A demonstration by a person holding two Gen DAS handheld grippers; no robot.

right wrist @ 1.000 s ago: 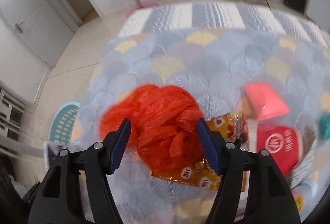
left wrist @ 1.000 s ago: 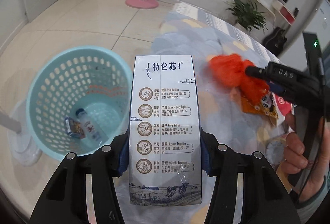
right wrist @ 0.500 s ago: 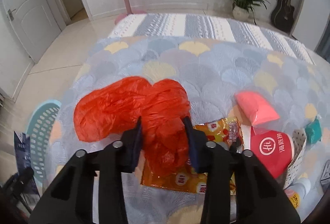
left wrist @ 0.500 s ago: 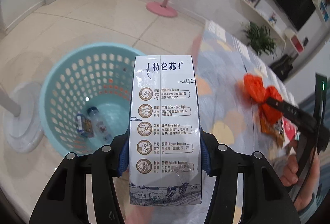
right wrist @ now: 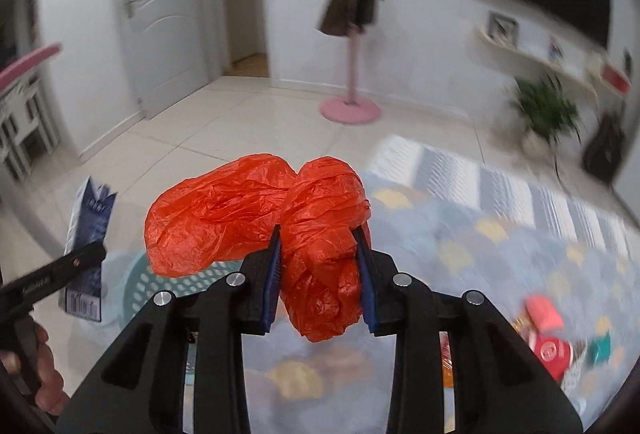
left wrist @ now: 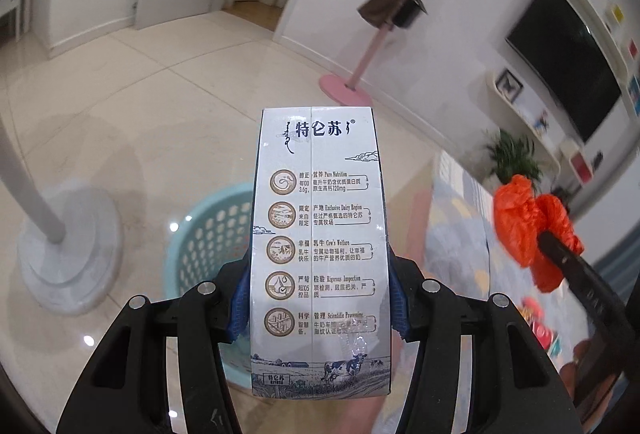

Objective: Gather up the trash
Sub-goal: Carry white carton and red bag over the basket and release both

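Note:
My left gripper (left wrist: pixel 318 308) is shut on a tall white milk carton (left wrist: pixel 318 234) and holds it upright above the light blue perforated trash basket (left wrist: pixel 208 234) on the floor. The carton also shows at the left of the right wrist view (right wrist: pixel 86 246). My right gripper (right wrist: pixel 320 278) is shut on a crumpled orange plastic bag (right wrist: pixel 264 218), lifted off the table and near the basket (right wrist: pixel 140 286). The bag also shows at the right of the left wrist view (left wrist: pixel 528 222).
The table with a scale-patterned cloth (right wrist: pixel 500 234) holds more trash at its right: a pink packet (right wrist: pixel 544 312), a red round lid (right wrist: pixel 554 350) and a teal item (right wrist: pixel 600 344). A grey stand base (left wrist: pixel 68 242) is left of the basket. A pink coat stand (right wrist: pixel 350 110) is behind.
The right gripper closed on the orange bag and lifted it off the table toward the basket. The left gripper tilted up with the carton; the basket now lies lower in its view.

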